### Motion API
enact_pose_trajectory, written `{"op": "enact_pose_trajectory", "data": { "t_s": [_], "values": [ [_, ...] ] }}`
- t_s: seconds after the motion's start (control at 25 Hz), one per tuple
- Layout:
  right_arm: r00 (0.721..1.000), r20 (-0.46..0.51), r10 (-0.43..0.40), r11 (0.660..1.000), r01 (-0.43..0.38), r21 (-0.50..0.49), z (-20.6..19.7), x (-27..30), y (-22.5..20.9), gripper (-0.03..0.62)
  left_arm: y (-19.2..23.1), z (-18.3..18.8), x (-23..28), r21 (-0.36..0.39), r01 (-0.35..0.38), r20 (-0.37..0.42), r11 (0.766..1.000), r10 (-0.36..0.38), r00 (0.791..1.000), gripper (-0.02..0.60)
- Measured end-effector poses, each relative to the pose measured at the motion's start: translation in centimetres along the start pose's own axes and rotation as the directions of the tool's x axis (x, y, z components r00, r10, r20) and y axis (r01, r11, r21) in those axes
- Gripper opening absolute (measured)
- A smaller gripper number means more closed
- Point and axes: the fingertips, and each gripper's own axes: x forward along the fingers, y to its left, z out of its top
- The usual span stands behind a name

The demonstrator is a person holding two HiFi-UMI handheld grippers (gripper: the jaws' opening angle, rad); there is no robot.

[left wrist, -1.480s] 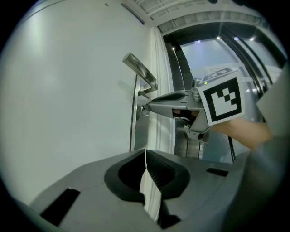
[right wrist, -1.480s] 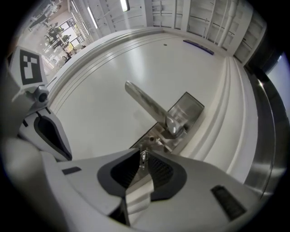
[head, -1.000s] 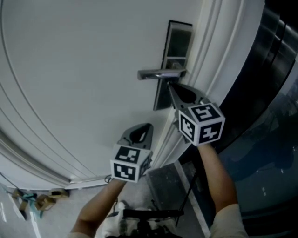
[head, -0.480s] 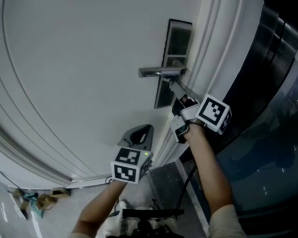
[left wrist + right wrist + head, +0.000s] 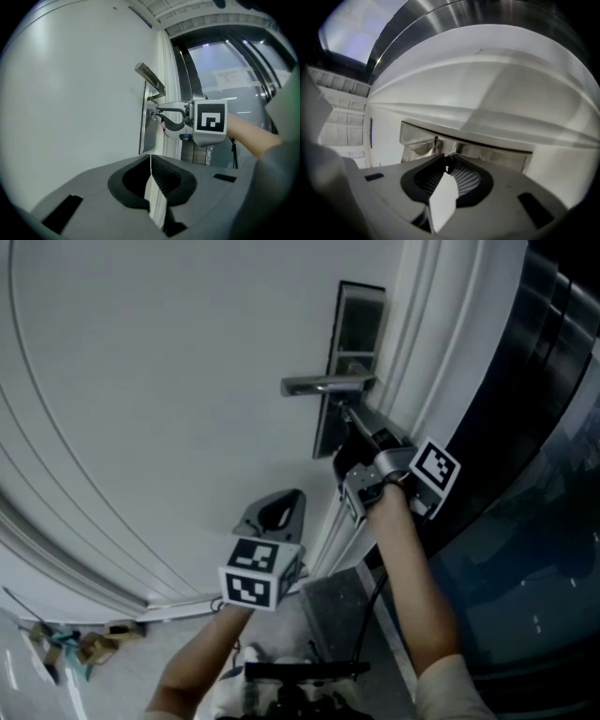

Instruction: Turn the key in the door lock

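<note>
On the white door, a steel lock plate carries a lever handle. Just below the lever, a small key sticks out of the plate. My right gripper points at that spot, rolled onto its side. Its jaws have just been opening, and the key stands between the tips with a slight gap around it. In the left gripper view the right gripper reaches the key from the right. My left gripper hangs lower, near the door face, shut and holding nothing.
Ribbed white door-frame mouldings run beside the lock. A dark glass panel lies to the right. A metal threshold and black gear are near my feet. Scraps lie on the floor at lower left.
The right gripper has rolled about a quarter turn at the lock, its marker cube swinging from the front over to the right. The left gripper has stayed put.
</note>
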Motion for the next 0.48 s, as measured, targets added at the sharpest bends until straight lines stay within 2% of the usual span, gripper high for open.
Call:
{"op": "enact_pose_trajectory", "data": {
  "t_s": [0.08,0.16,0.32,0.44,0.48],
  "values": [
    [1.000,0.012,0.018,0.999,-0.019,0.048,0.0,0.0,-0.1,0.077,0.0,-0.1,0.0,0.001,0.000,-0.001,1.000,0.000,1.000,0.020],
    [1.000,0.000,0.023,0.999,-0.023,0.035,0.0,0.0,-0.1,0.078,0.0,-0.1,0.0,0.002,0.000,-0.002,1.000,0.000,1.000,0.020],
    [0.999,-0.037,0.007,0.989,-0.013,-0.148,0.2,-0.2,0.4,0.078,0.2,-0.3,0.1,0.003,-0.006,-0.005,1.000,0.006,1.000,0.020],
    [0.997,-0.070,-0.018,0.948,-0.005,-0.317,0.2,-0.4,1.2,0.086,0.3,-0.4,0.2,0.001,-0.008,-0.010,1.000,0.008,1.000,0.020],
    [0.996,-0.081,-0.030,0.927,-0.002,-0.374,0.2,-0.5,1.4,0.111,0.3,-0.5,0.2,0.000,-0.008,-0.011,1.000,0.008,1.000,0.020]
  ]
}}
